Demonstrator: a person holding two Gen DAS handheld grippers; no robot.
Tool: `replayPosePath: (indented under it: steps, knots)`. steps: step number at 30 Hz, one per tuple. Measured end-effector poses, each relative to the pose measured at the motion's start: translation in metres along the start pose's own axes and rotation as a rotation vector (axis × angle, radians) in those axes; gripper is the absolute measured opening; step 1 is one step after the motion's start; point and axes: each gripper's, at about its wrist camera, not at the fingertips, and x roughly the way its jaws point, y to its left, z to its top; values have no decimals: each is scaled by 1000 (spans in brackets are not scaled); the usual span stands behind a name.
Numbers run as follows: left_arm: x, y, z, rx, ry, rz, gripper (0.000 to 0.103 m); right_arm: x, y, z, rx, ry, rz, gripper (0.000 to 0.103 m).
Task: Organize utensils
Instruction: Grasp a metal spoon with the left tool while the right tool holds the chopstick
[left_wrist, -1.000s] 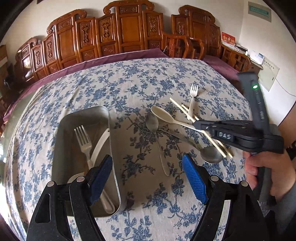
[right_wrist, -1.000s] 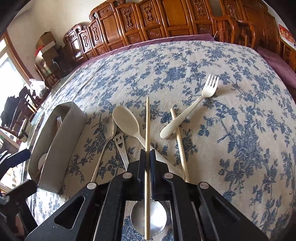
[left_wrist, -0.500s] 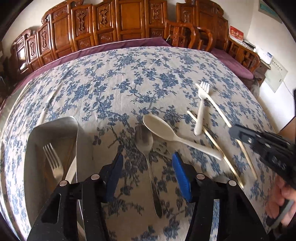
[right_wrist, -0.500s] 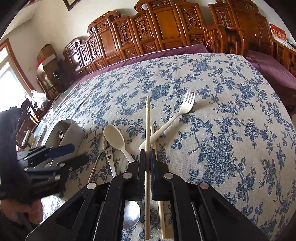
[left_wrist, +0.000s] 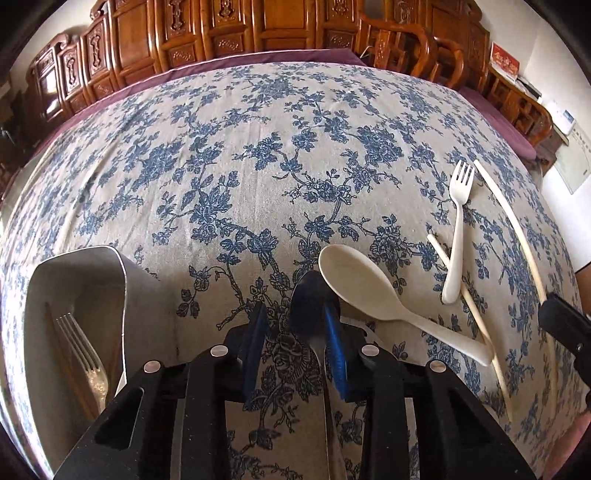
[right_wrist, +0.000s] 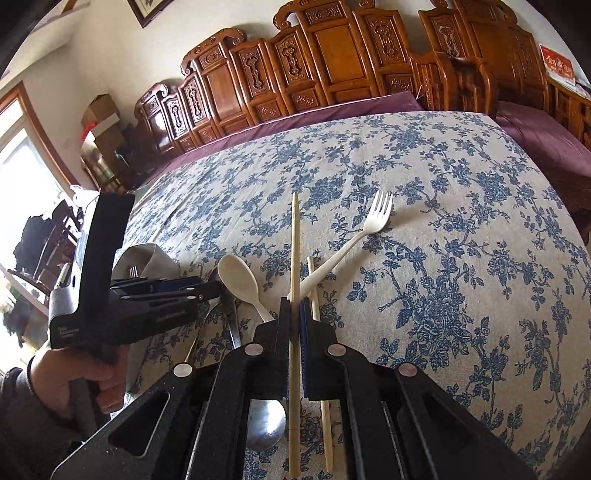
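My left gripper (left_wrist: 295, 332) is open, low over the cloth, its blue pads either side of a metal spoon (left_wrist: 312, 302). A cream plastic spoon (left_wrist: 354, 284), a cream fork (left_wrist: 458, 229) and a loose chopstick (left_wrist: 469, 299) lie to its right. A metal tray (left_wrist: 122, 280) at the left holds a metal fork (left_wrist: 79, 350). My right gripper (right_wrist: 294, 314) is shut on a chopstick (right_wrist: 294, 251) and holds it above the table; that chopstick also shows in the left wrist view (left_wrist: 517, 236). The left gripper (right_wrist: 207, 290) appears at the left of the right wrist view.
A blue-flowered cloth (left_wrist: 295, 147) covers the round table. Carved wooden chairs (left_wrist: 258, 29) ring its far edge. Another metal spoon (right_wrist: 266, 424) lies under my right gripper. The cream fork (right_wrist: 354, 243) crosses the loose chopstick (right_wrist: 317, 295) there.
My left gripper moved right from the tray, dropped over the metal spoon and narrowed its jaws. My right gripper lifted the chopstick and drew back.
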Motion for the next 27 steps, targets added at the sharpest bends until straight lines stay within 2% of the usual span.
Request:
replayPosePath:
  steps: [6,9,14,15,21,25,27]
  knots:
    - [2,-5,2,22,-1,-11,29,-1,1,0,2,0,-1,6]
    - [3,-8,2,38,-5,-16,13,-1,1,0,0,1,-1,6]
    - [2,-14,-1,81,-10,24,7,-1,1,0,-1,0,-1,6]
    - [1,-14,-1,88,-9,31,0,-1,0,0,0,1,-1,6]
    - [-8,-14,-6,106,-4,22,0,0,1,-1,-6,4,-2,6]
    - [-14,-15,-2,131,-24,42,0,0,1,-1,-5,3,-2,6]
    - [-12,-17,0,156,-8,45,1,0,1,-1,-5,4,-3,6]
